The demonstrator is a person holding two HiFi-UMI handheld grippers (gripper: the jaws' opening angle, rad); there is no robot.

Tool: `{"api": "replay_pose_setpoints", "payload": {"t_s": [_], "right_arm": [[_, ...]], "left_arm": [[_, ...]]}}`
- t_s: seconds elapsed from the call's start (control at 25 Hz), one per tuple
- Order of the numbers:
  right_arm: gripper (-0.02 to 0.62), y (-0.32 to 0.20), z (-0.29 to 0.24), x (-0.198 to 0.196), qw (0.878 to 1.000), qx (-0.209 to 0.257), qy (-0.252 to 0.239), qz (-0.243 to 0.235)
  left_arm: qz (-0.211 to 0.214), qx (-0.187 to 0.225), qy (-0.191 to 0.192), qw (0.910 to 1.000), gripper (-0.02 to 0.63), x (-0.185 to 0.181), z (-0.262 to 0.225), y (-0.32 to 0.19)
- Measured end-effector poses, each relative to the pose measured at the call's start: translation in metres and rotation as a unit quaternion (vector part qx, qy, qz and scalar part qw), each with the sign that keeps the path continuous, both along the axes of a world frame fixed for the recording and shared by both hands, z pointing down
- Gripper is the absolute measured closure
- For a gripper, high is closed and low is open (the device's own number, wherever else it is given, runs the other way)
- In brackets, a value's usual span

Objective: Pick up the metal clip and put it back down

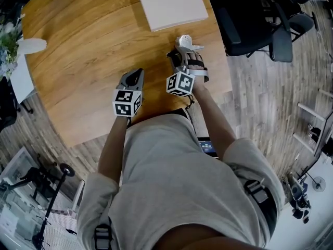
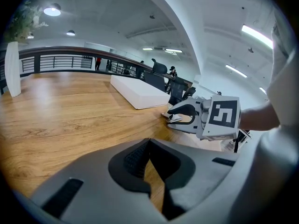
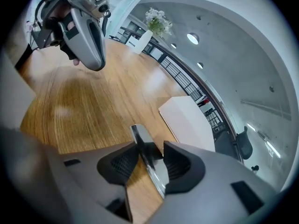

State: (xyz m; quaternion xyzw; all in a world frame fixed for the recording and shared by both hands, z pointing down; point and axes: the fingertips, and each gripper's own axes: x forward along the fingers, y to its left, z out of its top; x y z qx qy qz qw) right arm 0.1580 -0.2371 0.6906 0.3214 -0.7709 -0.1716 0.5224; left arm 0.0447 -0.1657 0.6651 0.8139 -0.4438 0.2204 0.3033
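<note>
A shiny metal clip (image 3: pixel 152 164) stands on edge between the jaws of my right gripper (image 3: pixel 149 148). It leans on the right pad (image 3: pixel 180 164), and wood shows in the gap to the left pad, so the jaws are open around it. The head view has this gripper (image 1: pixel 184 46) low over the round wooden table (image 1: pixel 78 51), near its right edge. From the left gripper view the clip (image 2: pixel 175 119) lies at the right gripper's (image 2: pixel 172 117) tips on the tabletop. My left gripper (image 1: pixel 134 78) hovers a little to the left, its jaws (image 2: pixel 149 146) shut on nothing.
A flat white box (image 1: pixel 170 4) lies on the table just beyond the right gripper. A white vase with flowers (image 1: pixel 28 46) stands at the table's left edge. Black office chairs (image 1: pixel 250 20) stand off the table to the right.
</note>
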Motion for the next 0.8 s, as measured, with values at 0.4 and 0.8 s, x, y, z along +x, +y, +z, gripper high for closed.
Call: {"api": "replay_pose_setpoints", "payload": {"t_s": [0.4, 0.8], "right_arm": [[0.393, 0.0043, 0.0055, -0.0032, 0.999, -0.038, -0.019, 0.001], [0.380, 0.0096, 0.0066, -0.0020, 0.994, -0.086, -0.058, 0.020]], "left_arm": [[0.000, -0.007, -0.009, 0.9999, 0.581, 0.0005, 0.0096, 0.0022], [-0.006, -0.007, -0.012, 0.9999, 0.581, -0.0031, 0.0082, 0.0045]]}}
